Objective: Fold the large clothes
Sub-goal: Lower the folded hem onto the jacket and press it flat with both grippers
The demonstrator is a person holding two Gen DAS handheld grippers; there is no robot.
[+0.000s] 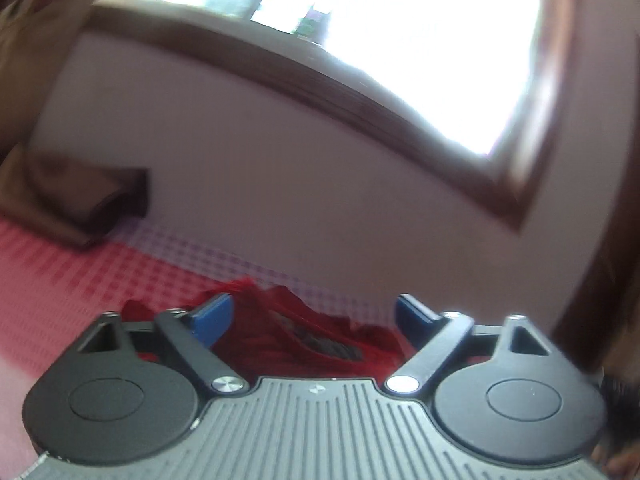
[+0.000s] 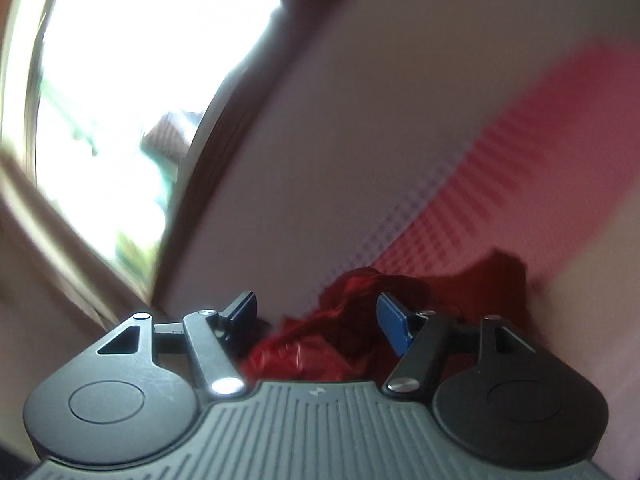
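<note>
The red garment (image 1: 308, 336) lies in a rumpled heap on the checked red-and-white cloth (image 1: 80, 272) that covers the surface; whether that surface is a bed or a tabletop cannot be told. In both wrist views the garment is bunched, with raised ridges and loose folds, and no flat panel or clean crease shows; by that I judge the folding barely begun or between steps, with spreading, smoothing and every fold left to do.

The left claw (image 1: 316, 316) stands wide, its blue pads apart on either side of the heap, and nothing is pinched between them; the cloth is below and beyond the tips. The right claw (image 2: 320, 316) is about half open, and the garment (image 2: 360, 320) rises in the gap between its fingers, yet the pads do not press on it so far as can be seen; it holds nothing.

For room: a pale wall (image 1: 260, 160) runs close behind the far edge of the checked cloth, so there is little space to push the garment away from the person; a dark wooden piece (image 1: 80, 200) stands at the left corner in the left view; a bright window (image 1: 400, 40) in a brown frame sits higher up. The checked cloth lies bare to the left in the left view and to the right in the right view, which looks the best ground for laying the garment out; both pictures are blurred, so finer edges cannot be read.
</note>
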